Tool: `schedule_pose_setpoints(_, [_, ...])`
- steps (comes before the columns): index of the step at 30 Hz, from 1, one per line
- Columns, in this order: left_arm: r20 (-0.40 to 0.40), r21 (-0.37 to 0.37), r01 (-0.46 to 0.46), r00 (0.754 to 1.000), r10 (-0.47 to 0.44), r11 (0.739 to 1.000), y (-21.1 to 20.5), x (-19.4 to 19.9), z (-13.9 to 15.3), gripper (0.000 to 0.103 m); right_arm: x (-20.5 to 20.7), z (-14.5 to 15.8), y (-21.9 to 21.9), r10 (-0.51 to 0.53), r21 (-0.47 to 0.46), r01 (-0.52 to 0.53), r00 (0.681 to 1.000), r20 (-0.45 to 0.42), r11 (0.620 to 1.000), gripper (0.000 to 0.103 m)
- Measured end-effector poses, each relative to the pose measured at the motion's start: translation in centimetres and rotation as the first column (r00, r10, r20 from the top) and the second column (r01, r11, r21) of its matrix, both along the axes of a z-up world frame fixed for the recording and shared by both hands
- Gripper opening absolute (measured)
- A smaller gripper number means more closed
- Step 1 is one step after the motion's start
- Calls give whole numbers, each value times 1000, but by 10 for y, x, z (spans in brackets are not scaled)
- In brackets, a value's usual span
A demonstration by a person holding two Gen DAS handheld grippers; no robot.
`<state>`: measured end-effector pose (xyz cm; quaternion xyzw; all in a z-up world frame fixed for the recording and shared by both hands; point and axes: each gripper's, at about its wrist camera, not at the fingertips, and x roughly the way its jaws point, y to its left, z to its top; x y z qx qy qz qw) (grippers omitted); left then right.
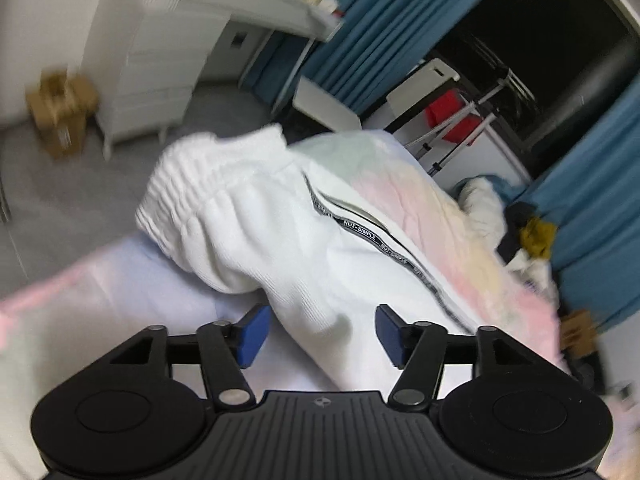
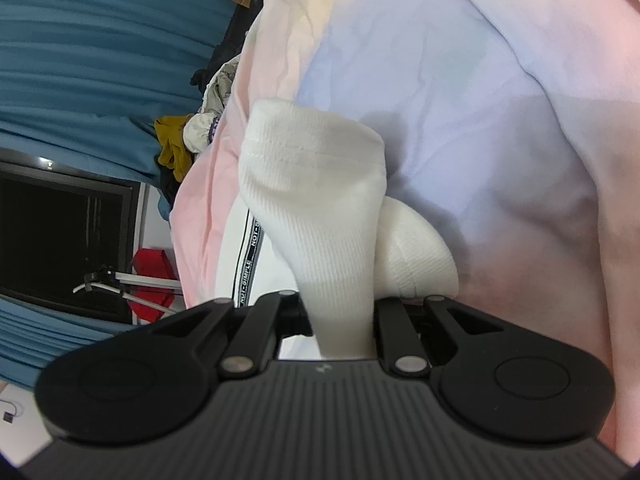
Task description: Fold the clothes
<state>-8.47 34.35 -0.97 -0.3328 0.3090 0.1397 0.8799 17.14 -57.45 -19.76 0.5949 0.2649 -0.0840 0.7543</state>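
The left gripper [image 1: 322, 334] stands wide open, its blue pads [image 1: 253, 336] flanking the white trousers [image 1: 280, 236] without gripping them. The right gripper [image 2: 343, 330] is clamped on what looks like a trouser cuff [image 2: 316, 184]. The trousers lie on a pastel sheet [image 2: 500, 80].

White ribbed sweatpants [image 1: 248, 220] with gathered elastic waistband, black "NOT-SIMPLE" side tape and hemmed cuff [image 2: 312, 172], lying crumpled on a pastel sheet [image 2: 460, 80], one leg end bunched and lifted upright.
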Motion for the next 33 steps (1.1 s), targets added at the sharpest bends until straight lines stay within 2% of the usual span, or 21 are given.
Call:
schedule_pose_setpoints(4, [20,149,61,998,-65,987,-39,3,25,68,0,1,-2,3,-2,-3,1000,-3,1000,13])
schedule_pose_setpoints(9, [21,199,146,988,-153,969,-85,43,44,68,0,11,1,13,-54,-13,1000,1,998,13])
schedule_pose_setpoints(11, [18,213,186,981,-194,959,-103,62,44,68,0,9,-1,5,-33,-5,1000,5,999,13])
schedule_pose_setpoints(17, [0,278,314,945,-326,908,-170,124,25,68,-2,6,-2,-7,-13,8,1000,8,1000,13])
schedule_pose_setpoints(24, [-67,375,450,885,-460,810,-237,168,-22,68,-2,11,-1,-2,-46,3,1000,14,999,13])
schedule_pose_setpoints(28, [-42,443,371,918,-394,816,-247,169,-43,67,-1,16,2,-2,-74,3,1000,12,997,13])
schedule_pose_setpoints(31, [-48,468,378,913,-405,799,-243,170,-50,67,0,20,4,-10,-78,11,1000,12,997,13])
schedule_pose_setpoints(32, [-56,465,377,915,-398,801,-242,171,-53,67,0,22,5,-12,-86,13,1000,12,996,13])
schedule_pose_setpoints(33, [-70,440,379,918,-390,814,-239,174,-57,67,2,24,7,-13,-97,14,1000,10,995,13])
